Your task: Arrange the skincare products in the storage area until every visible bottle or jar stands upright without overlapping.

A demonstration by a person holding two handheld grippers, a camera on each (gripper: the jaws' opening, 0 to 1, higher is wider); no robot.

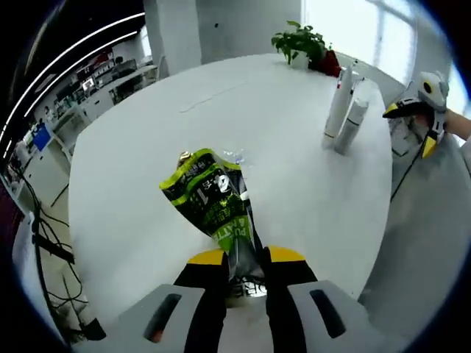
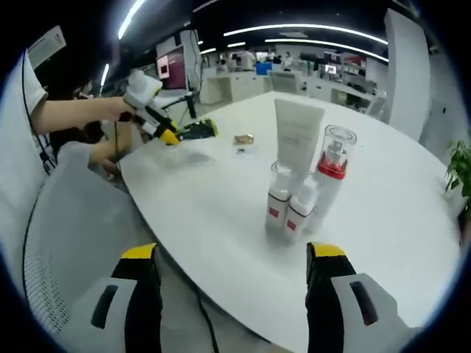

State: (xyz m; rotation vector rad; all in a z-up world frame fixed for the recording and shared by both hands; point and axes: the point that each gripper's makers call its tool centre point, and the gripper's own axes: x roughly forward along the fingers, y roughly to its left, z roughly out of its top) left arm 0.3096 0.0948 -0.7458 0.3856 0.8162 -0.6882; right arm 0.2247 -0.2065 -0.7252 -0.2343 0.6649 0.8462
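Left gripper view shows your left gripper (image 1: 246, 276) pinching the green sachet (image 1: 212, 200) above the white table (image 1: 132, 162), presumably for placement, while your right gripper (image 2: 232, 283), jaws spread and empty, faces the upright bottles (image 2: 294, 202).

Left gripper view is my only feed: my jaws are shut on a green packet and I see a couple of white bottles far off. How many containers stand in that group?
Observer: Four in the right gripper view: two small white bottles, a tall white tube and a clear-capped pump bottle with a red collar.
Operator: All upright?
Observer: Yes, all four stand upright, packed close together on the white table.
Operator: Is the right gripper holding anything?
Observer: No. The right gripper is open, jaws wide apart, short of the table edge.
Operator: Anything else near my packet?
Observer: A small gold-coloured item lies on the table beside the green packet.
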